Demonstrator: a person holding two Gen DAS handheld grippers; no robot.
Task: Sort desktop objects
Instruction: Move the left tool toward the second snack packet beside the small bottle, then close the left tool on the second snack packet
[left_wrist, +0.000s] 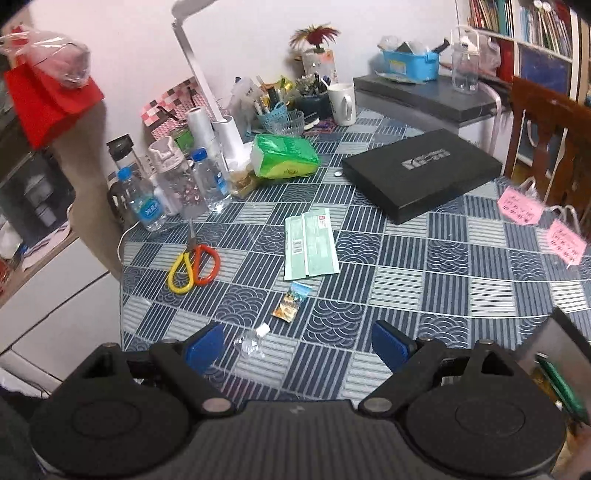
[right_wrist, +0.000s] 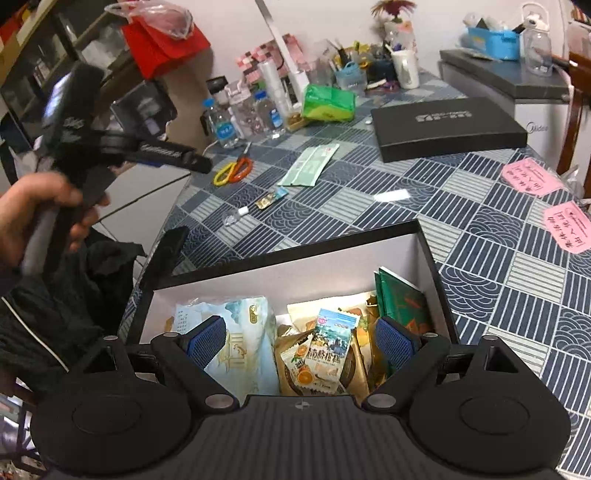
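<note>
1. At my ten o'clock I see a red bag (left_wrist: 51, 98) hanging on the wall, with a clear plastic bag (left_wrist: 61, 61) on top of it.
2. At two o'clock a bookshelf (left_wrist: 532, 33) holds upright books.
3. Just below it, at three o'clock, stands a dark wooden chair (left_wrist: 546, 125).
4. At twelve o'clock a white lamp arm (left_wrist: 192, 55) slants up the wall.

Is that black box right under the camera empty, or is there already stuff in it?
Not empty. The open black box has no lid on and holds several snack packets, a pale pouch and a green booklet against its right wall.
</note>
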